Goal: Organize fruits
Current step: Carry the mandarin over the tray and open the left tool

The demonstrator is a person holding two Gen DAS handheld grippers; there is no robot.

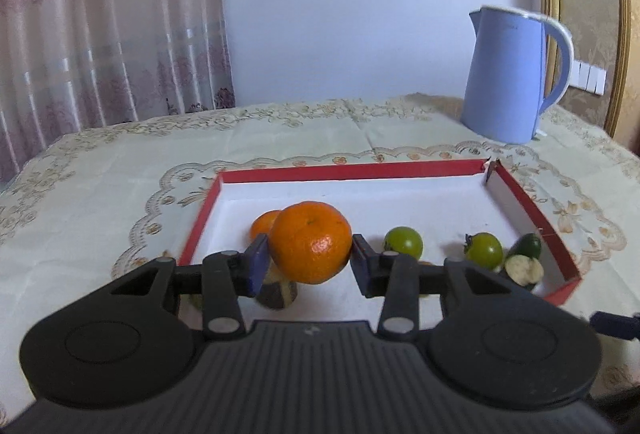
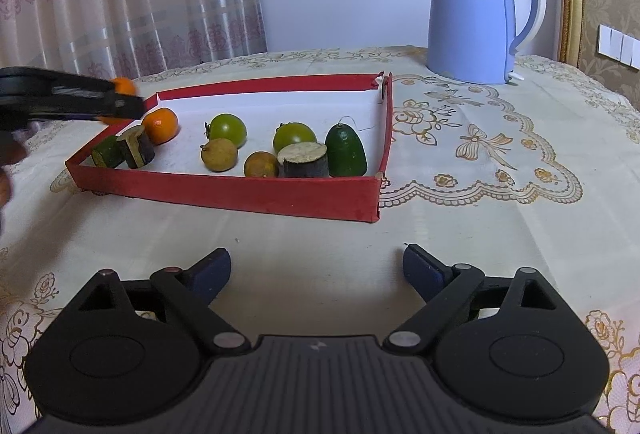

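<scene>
The red box [image 2: 256, 194] sits on the table with the flowery cloth [image 2: 480, 234], and most of the fruit is already inside it. In the right wrist view, 1 orange [image 2: 161, 125] lies at the left end of the red box, next to 2 dark cut pieces [image 2: 124, 150]. In the middle of the red box are 2 green round fruits [image 2: 228, 130], with 2 small brown fruits [image 2: 219, 154] just in front of them. At the right end of the red box stand a green avocado-like fruit [image 2: 346, 151] and a dark cut stump [image 2: 304, 160], close together. The left gripper [image 1: 308, 258] has its 2 blue pads pressed on a second orange [image 1: 310, 242] and holds it up in the air above the left part of the red box. I think this orange is on its way to sit beside the first one, so like goes with like. The right gripper [image 2: 316, 270] is wide open with nothing in it, low over the cloth in front of the red box. The blue kettle [image 2: 476, 14] stands well behind the red box. I think the job is nearly done: only the held orange is left to set down.
</scene>
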